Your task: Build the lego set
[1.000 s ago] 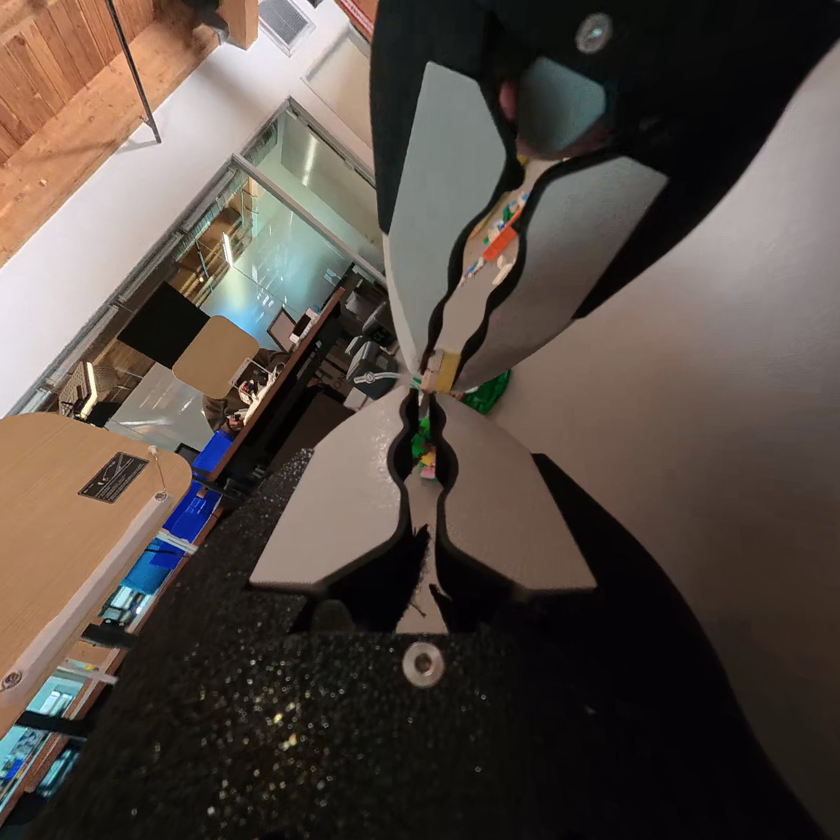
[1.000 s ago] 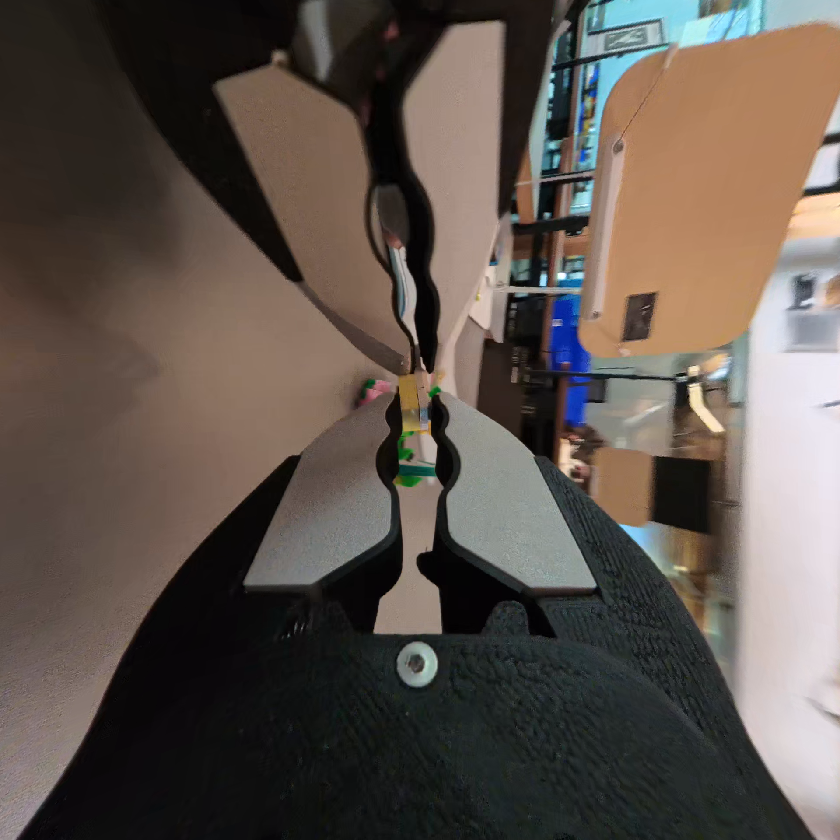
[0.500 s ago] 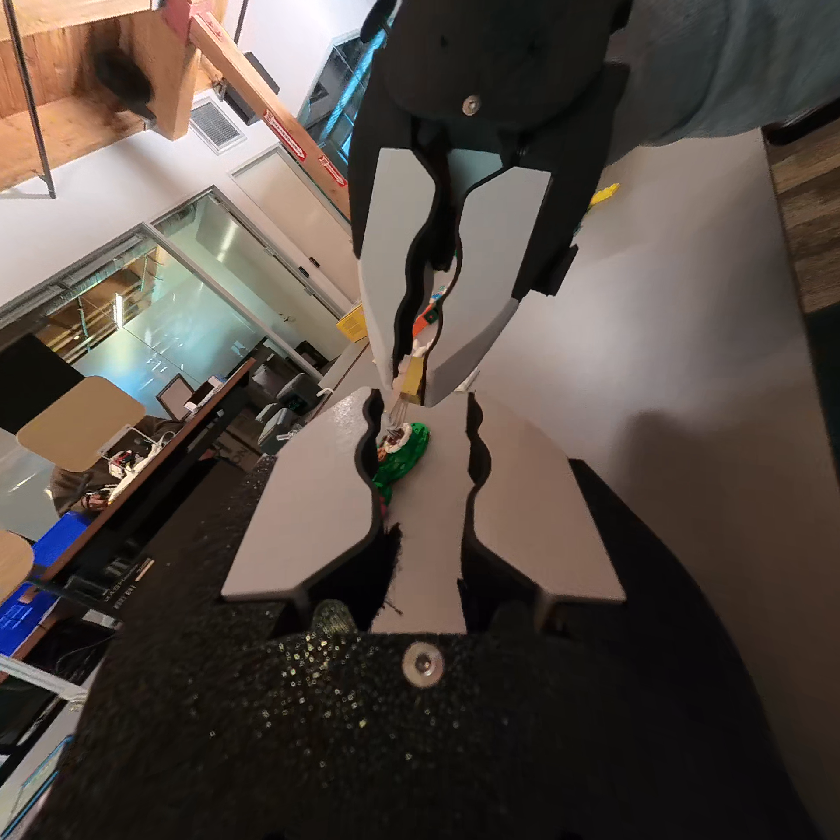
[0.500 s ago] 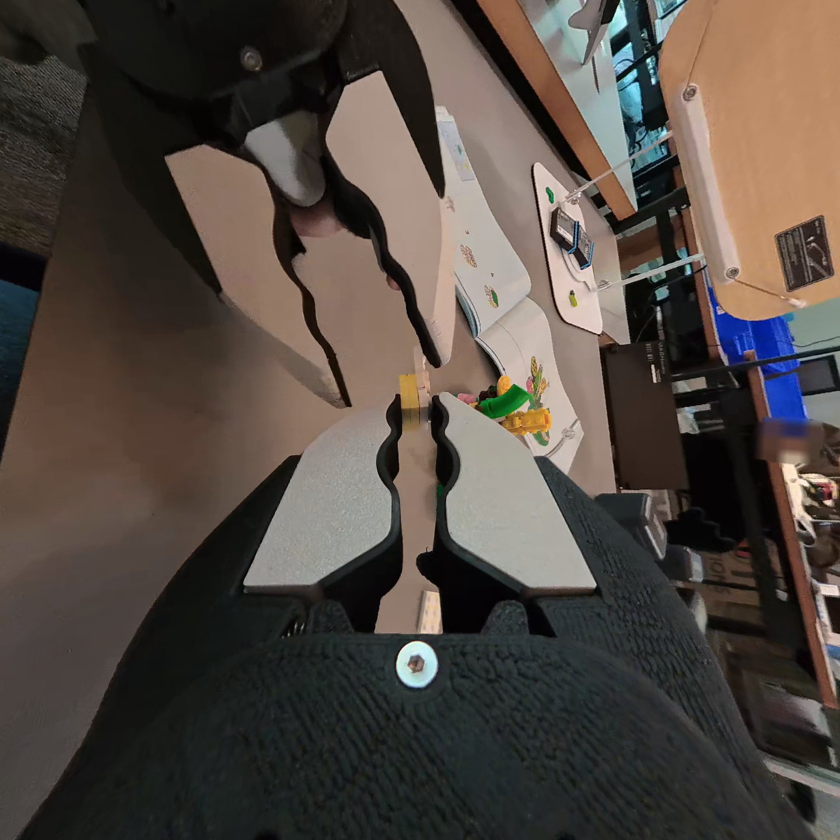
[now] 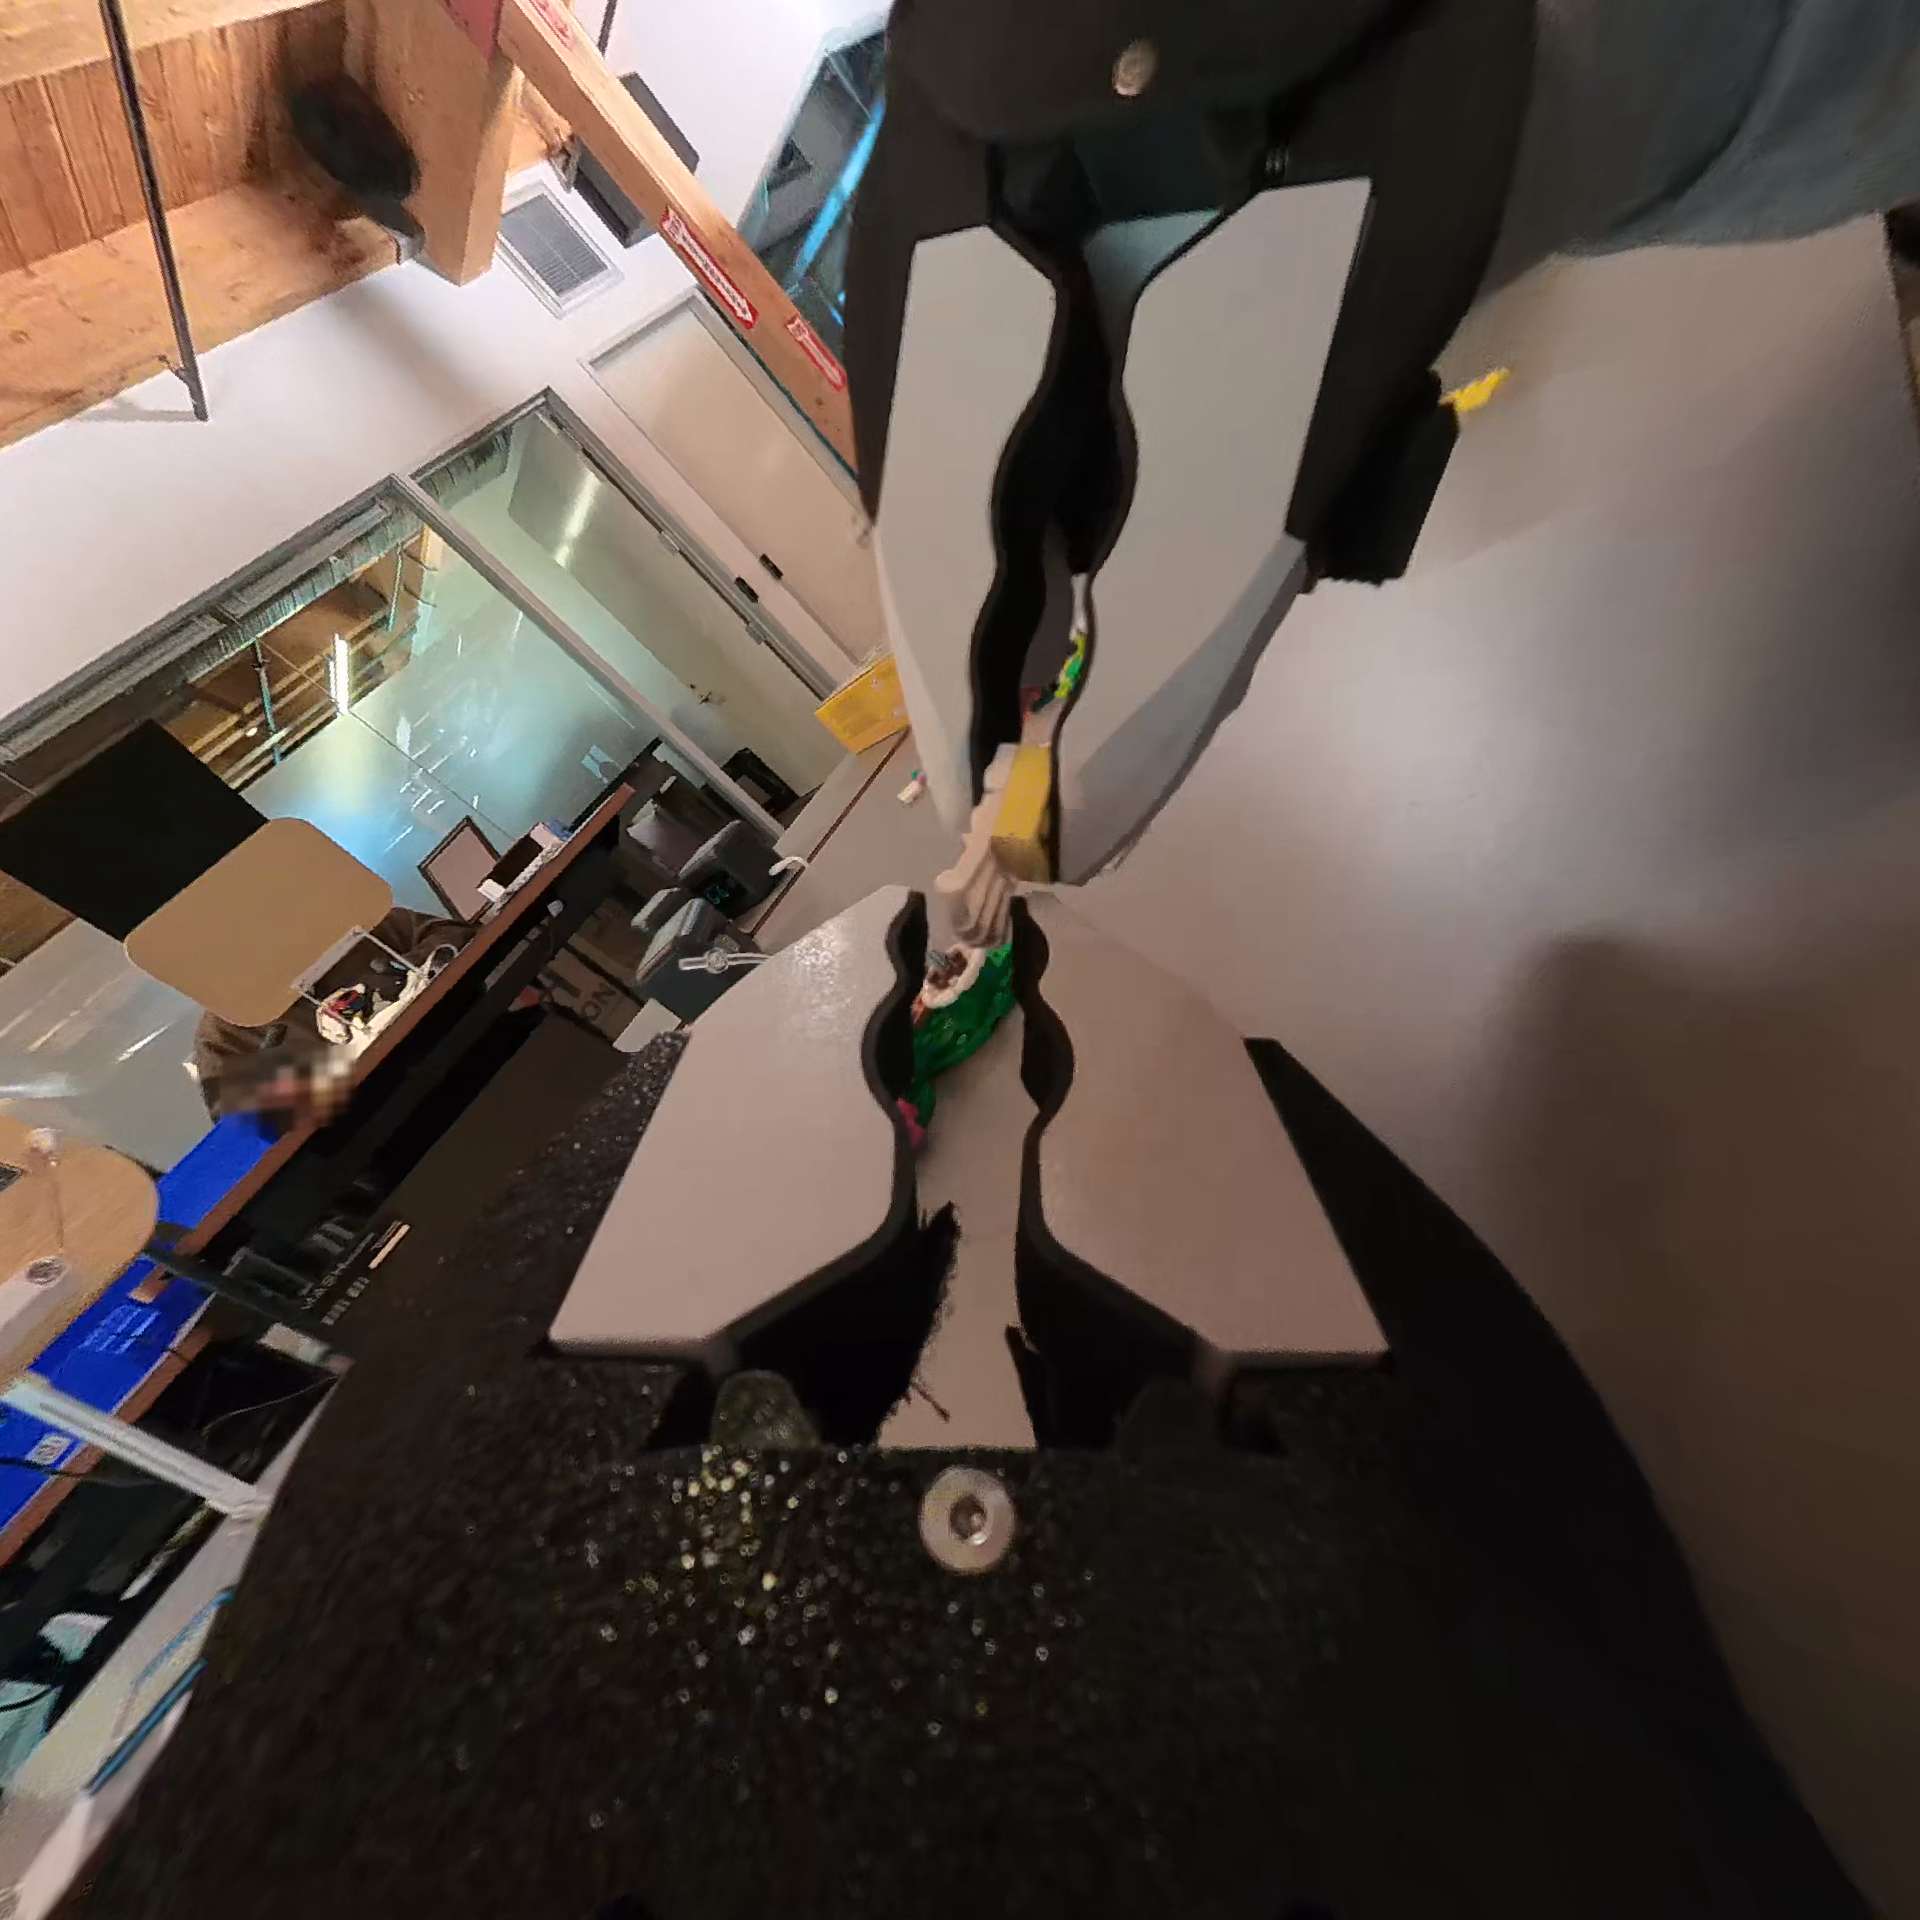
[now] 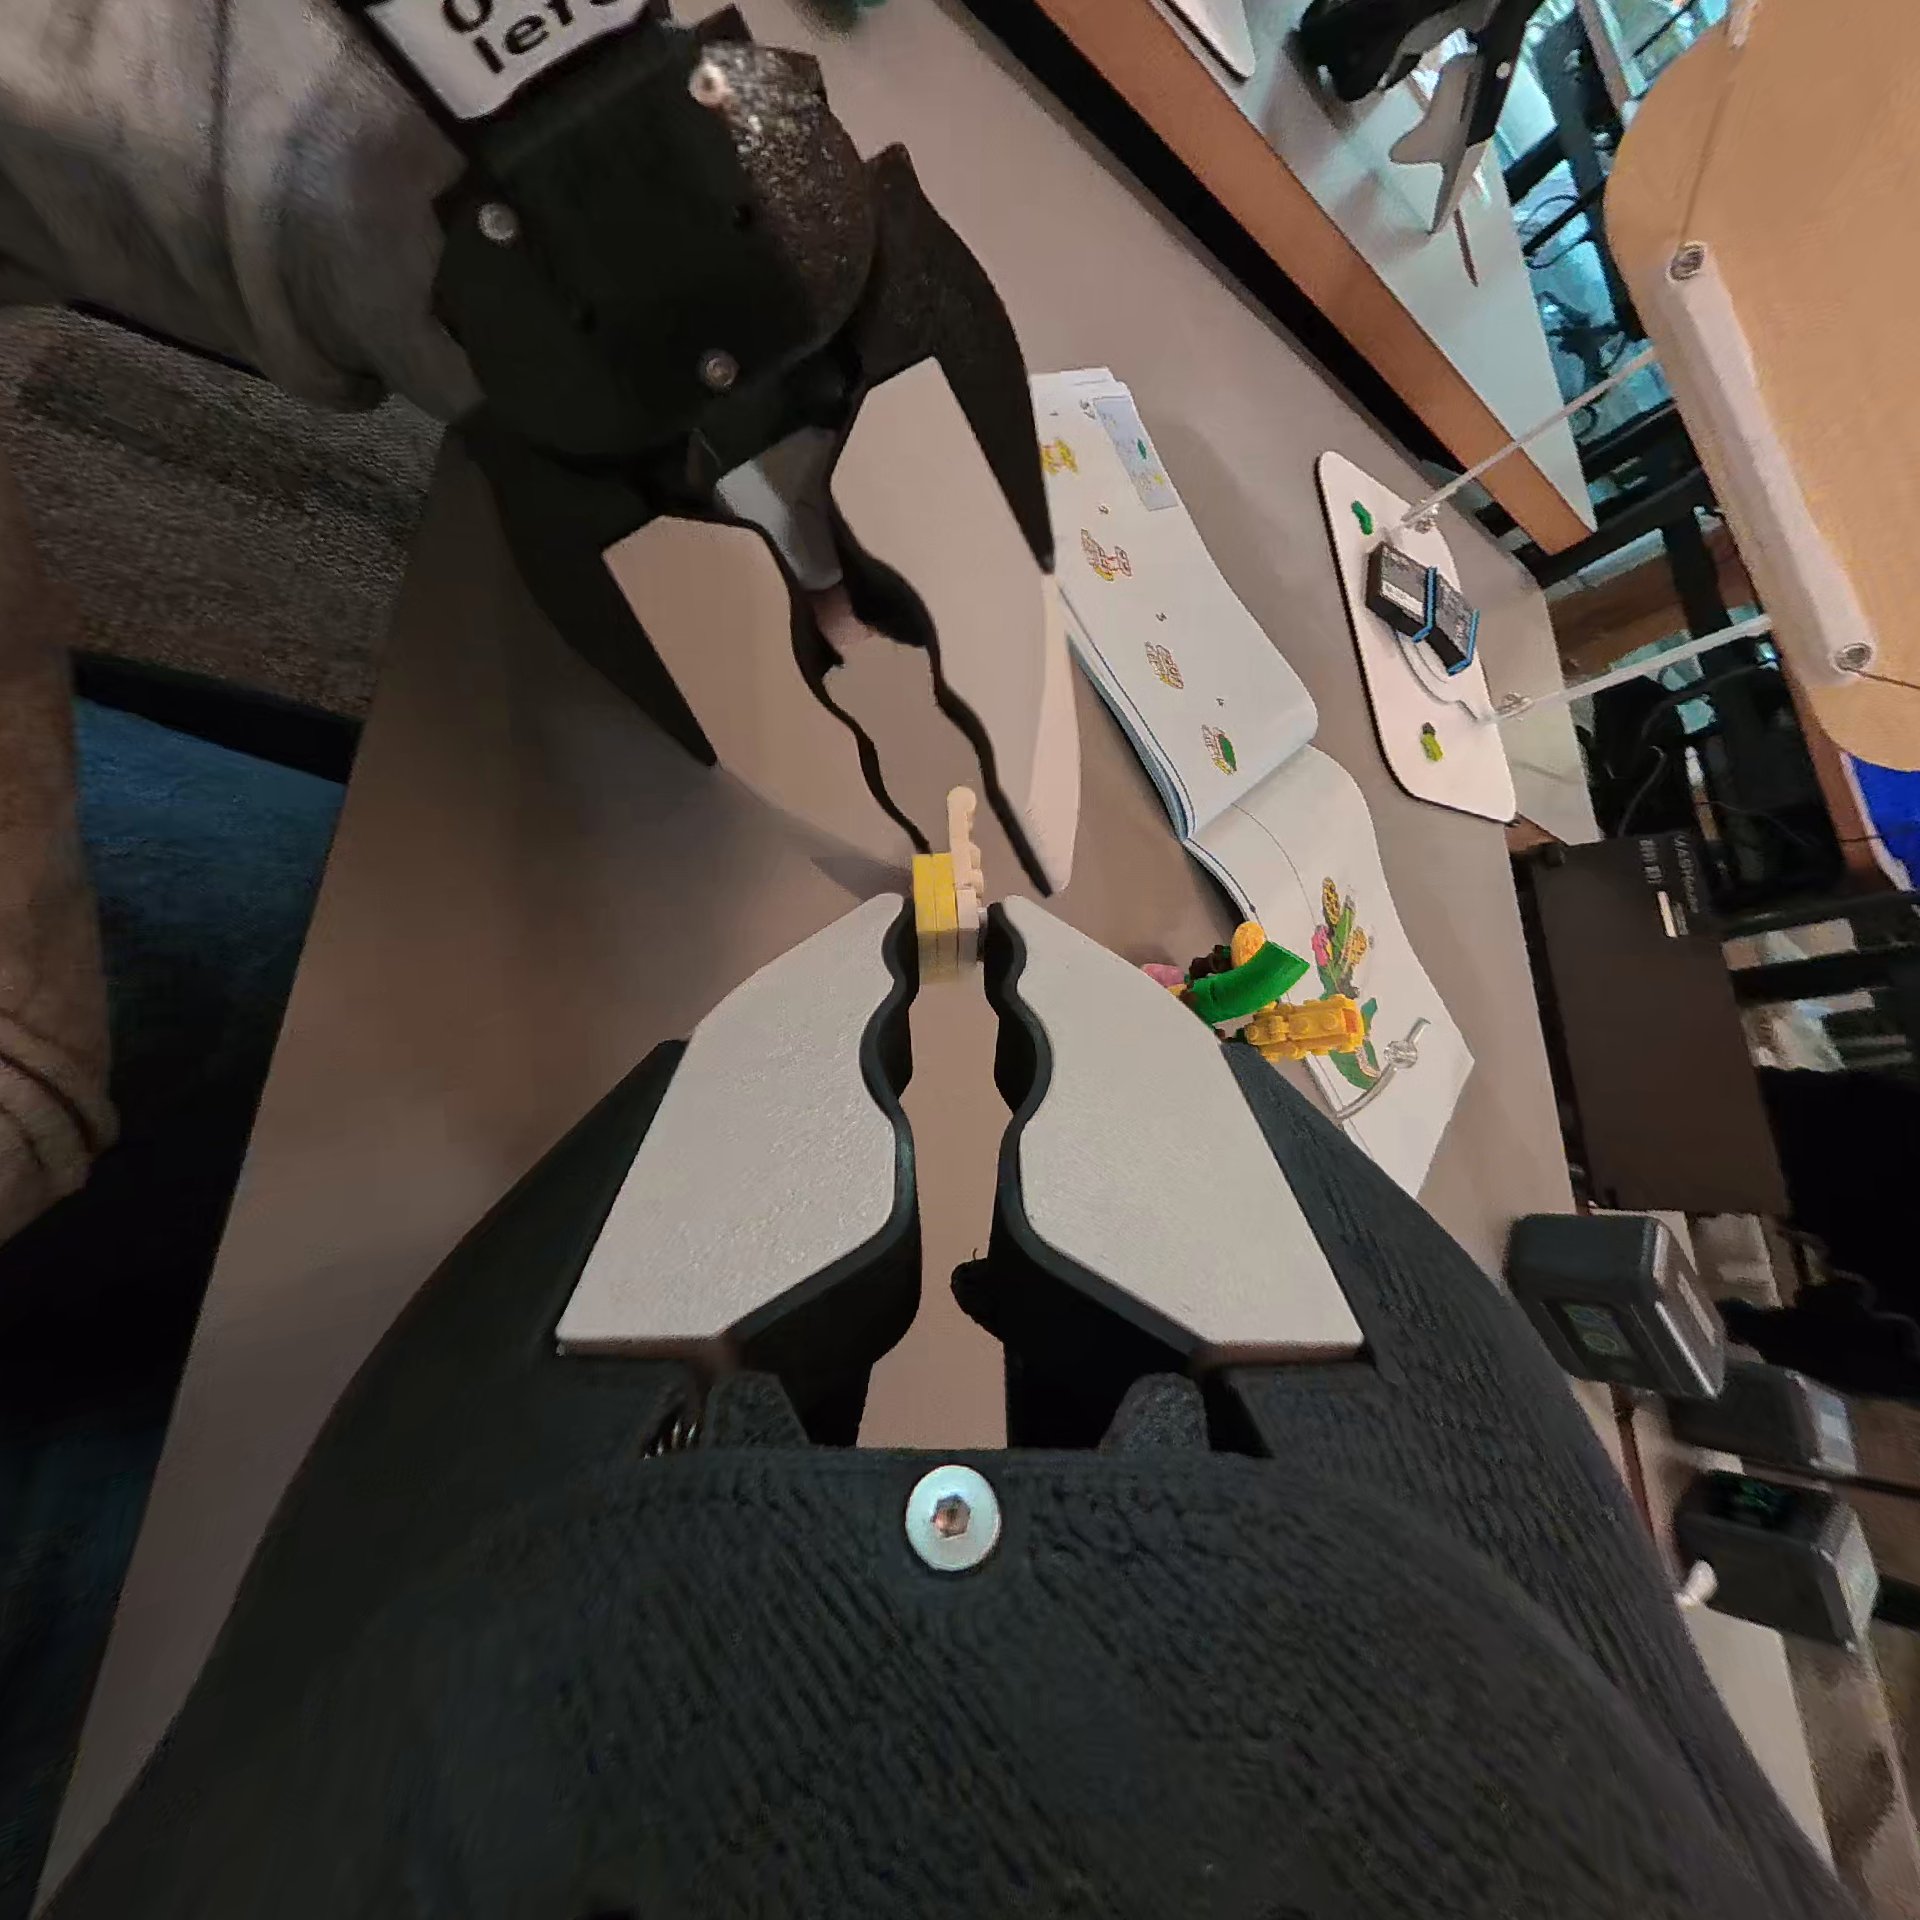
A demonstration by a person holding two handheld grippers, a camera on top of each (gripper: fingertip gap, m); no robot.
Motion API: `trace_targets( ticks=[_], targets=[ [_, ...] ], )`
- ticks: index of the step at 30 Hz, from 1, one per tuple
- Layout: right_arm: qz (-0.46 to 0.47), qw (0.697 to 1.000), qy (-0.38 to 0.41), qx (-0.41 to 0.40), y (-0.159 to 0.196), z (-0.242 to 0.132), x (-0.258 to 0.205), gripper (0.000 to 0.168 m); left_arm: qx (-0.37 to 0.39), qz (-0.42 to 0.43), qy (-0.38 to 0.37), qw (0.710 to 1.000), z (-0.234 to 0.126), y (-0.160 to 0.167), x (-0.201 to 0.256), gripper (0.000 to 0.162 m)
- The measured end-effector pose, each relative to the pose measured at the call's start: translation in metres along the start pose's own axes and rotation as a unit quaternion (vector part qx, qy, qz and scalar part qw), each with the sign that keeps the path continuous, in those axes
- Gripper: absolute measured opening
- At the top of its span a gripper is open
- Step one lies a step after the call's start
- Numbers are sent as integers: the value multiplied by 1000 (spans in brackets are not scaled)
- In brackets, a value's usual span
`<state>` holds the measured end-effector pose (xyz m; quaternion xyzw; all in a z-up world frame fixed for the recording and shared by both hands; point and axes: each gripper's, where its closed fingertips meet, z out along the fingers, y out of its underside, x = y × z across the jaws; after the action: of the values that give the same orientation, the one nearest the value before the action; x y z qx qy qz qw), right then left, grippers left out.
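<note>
Your right gripper pinched one yellow-and-white brick piece above the table. Your left gripper stood parted around its white end, gripping nothing. One instruction booklet carried one green-and-yellow build.

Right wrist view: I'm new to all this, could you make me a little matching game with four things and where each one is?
Things:
1. yellow lego piece
2. instruction booklet
3. green and yellow lego build
4. white mat

Places:
A. resting at the booklet's near page
B. pinched in the right gripper
C. carrying two black blocks
D. lying open on the grey table

Pairs: 1-B, 2-D, 3-A, 4-C.
</note>
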<state>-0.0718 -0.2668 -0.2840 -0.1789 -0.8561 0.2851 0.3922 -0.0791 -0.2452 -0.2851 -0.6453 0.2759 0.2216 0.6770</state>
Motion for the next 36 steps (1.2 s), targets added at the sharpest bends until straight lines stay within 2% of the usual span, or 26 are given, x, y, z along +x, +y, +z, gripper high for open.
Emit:
trace_targets(
  ticks=[1, 5, 9, 14, 19, 21, 28, 36],
  targets=[
    [1, 1000, -4, 2, -1, -1, 0, 11, 7, -12, 3, 1000, -1, -2, -1, 18],
    [1, 1000, -13, 8, -3, -4, -1, 11, 34, -47, 21, 998, -5, -9, 0, 17],
    [1, 1000, -21, 8, -3, -5, -2, 11, 40, -47, 39, 997, -6, -12, 6, 8],
    [-5, 999, -31, -5, -2, -7, -3, 11, 40, -54, 50, 996, -6, -13, 8, 7],
    [-14, 998, -29, -60, 9, -4, -3, 14, 28, -61, 82, 994, -7, -11, 14, 4],
    [-25, 995, -29, -92, 17, -3, -3, 22, 22, -68, 78, 994, -8, -9, 11, 4],
    [-156, 970, 23, -187, 31, 2, 2, 31, -5, -70, 92, 993, -7, -2, 15, 4],
    [-220, 950, 43, -216, 30, 8, 6, 13, -4, -73, 98, 992, -7, -3, 17, 4]
  ],
)
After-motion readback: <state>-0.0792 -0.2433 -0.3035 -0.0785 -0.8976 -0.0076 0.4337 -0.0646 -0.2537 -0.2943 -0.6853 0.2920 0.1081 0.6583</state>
